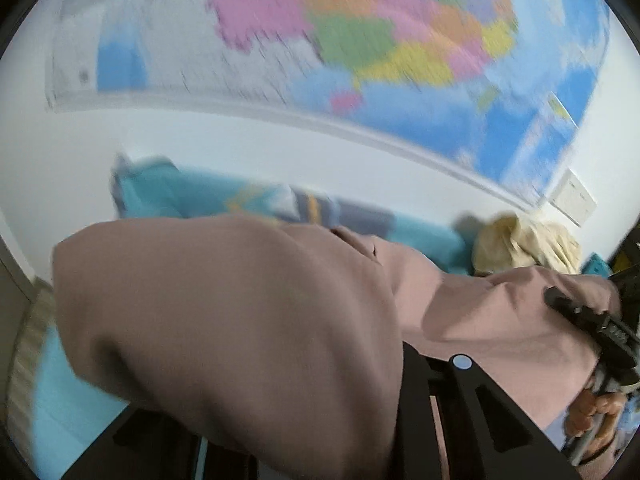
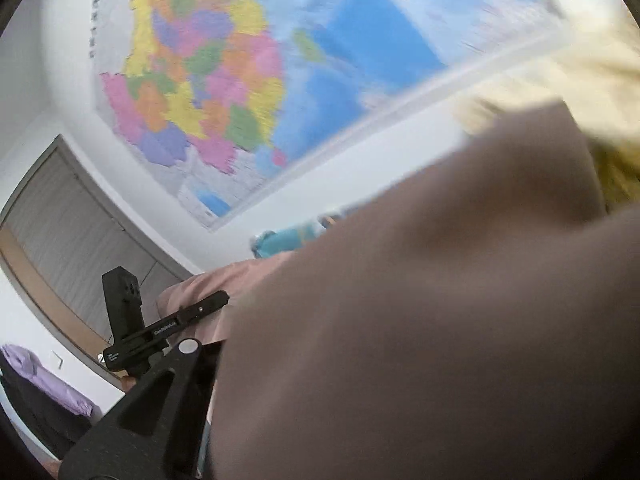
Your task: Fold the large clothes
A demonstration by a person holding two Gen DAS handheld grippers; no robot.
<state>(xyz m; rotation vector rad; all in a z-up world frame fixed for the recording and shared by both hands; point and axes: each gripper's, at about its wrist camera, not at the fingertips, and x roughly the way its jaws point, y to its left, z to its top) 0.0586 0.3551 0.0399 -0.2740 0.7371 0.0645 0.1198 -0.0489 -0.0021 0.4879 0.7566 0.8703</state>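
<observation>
Left wrist view first: a large dusty-pink fabric garment (image 1: 240,320) fills the lower half of the frame, bunched and draped right over the left gripper (image 1: 400,360). Only one of its black plastic fingers (image 1: 480,392) shows, with a pale round dot near its tip; the cloth hides the other, so I cannot tell whether the fingers are together or apart. Over at the right edge the right gripper (image 1: 592,320) pokes its black finger against the pink cloth, and the person's hand (image 1: 596,412) grips its handle below. Behind the garment lies a teal bed cover (image 1: 424,236) with a crumpled cream-yellow cloth (image 1: 524,244) on it. On the white wall (image 1: 240,148) hangs a big multicoloured map (image 1: 360,32), blurred, with a white switch plate (image 1: 574,196) beside it.

Right wrist view now: the same pink garment (image 2: 420,320) swamps the right side, covering most of the right gripper (image 2: 208,360); one black finger (image 2: 160,392) shows, the other is buried, so its state cannot be read. The left gripper (image 2: 176,324) reaches in at the left, its slim black finger laid on the pink cloth's edge. A grey door (image 2: 72,240) and the map (image 2: 208,80) stand behind.
</observation>
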